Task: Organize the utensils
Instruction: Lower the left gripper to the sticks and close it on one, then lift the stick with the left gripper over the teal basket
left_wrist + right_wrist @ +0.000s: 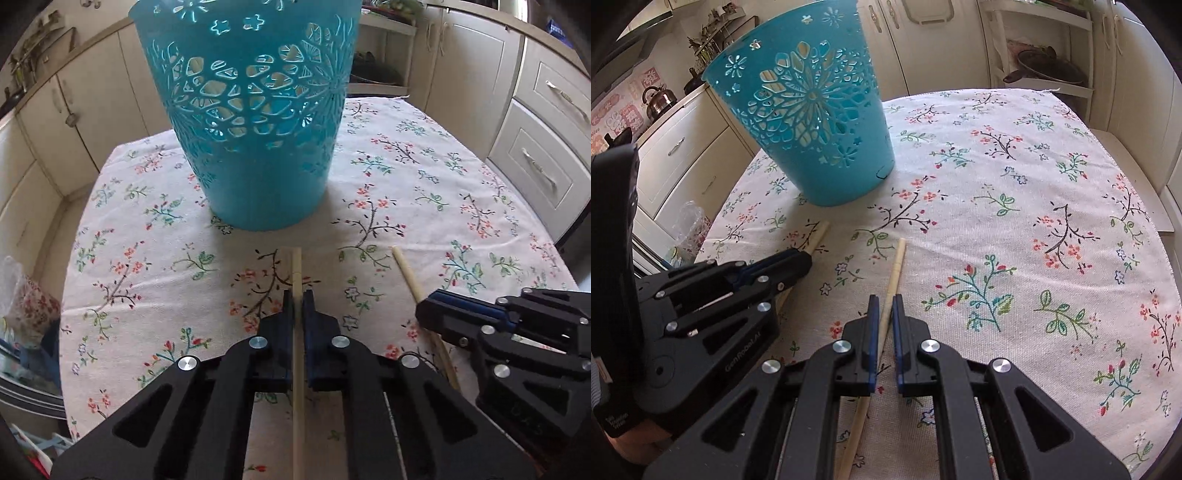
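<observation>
Two pale wooden chopsticks lie on the floral tablecloth in front of a teal cut-out plastic basket (255,110) that stands upright. My left gripper (297,295) is shut on the left chopstick (297,269), which runs straight between its fingers. My right gripper (883,301) straddles the right chopstick (897,264); its jaws are nearly closed around it, with a small gap on the right side. The right gripper also shows in the left wrist view (428,312) over the right chopstick (408,273). The left gripper shows in the right wrist view (801,260), and the basket (812,122) stands behind it.
The tablecloth (1015,221) covers a rounded table. Cream kitchen cabinets (546,122) surround it. A kettle (659,99) sits on the counter at far left. A clear plastic bag (26,295) lies off the table's left edge.
</observation>
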`<state>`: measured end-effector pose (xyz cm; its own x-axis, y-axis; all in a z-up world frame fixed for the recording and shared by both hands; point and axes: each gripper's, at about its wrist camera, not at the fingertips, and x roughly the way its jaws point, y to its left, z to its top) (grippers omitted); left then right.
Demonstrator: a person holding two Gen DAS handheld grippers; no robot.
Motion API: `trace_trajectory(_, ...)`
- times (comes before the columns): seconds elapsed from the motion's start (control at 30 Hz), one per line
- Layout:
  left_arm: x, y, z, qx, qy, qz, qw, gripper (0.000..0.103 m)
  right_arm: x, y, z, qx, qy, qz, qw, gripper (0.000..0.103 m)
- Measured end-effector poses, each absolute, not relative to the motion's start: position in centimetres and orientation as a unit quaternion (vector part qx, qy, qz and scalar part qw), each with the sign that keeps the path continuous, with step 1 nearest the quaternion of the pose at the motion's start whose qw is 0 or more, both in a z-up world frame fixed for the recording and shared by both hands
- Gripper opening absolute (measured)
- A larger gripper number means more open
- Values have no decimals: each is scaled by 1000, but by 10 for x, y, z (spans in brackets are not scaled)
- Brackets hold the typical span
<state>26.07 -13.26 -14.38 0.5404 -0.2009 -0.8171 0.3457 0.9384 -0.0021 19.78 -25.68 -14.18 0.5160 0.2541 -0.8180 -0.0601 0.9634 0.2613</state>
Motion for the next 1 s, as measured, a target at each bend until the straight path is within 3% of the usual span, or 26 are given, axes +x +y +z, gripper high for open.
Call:
trace_trajectory(0.63, 252, -127, -145, 68, 451, -174, 873, 5, 197, -245, -140, 58, 474, 82, 875, 8)
trace_trajectory(0.87, 248, -95, -135, -6, 461, -202, 864, 5, 196, -243, -140, 53, 472, 80, 876, 8)
trace_trajectory(1.0, 235, -57, -98, -77, 426, -225, 873, 5, 197, -243, -140, 55, 473, 80, 875, 8)
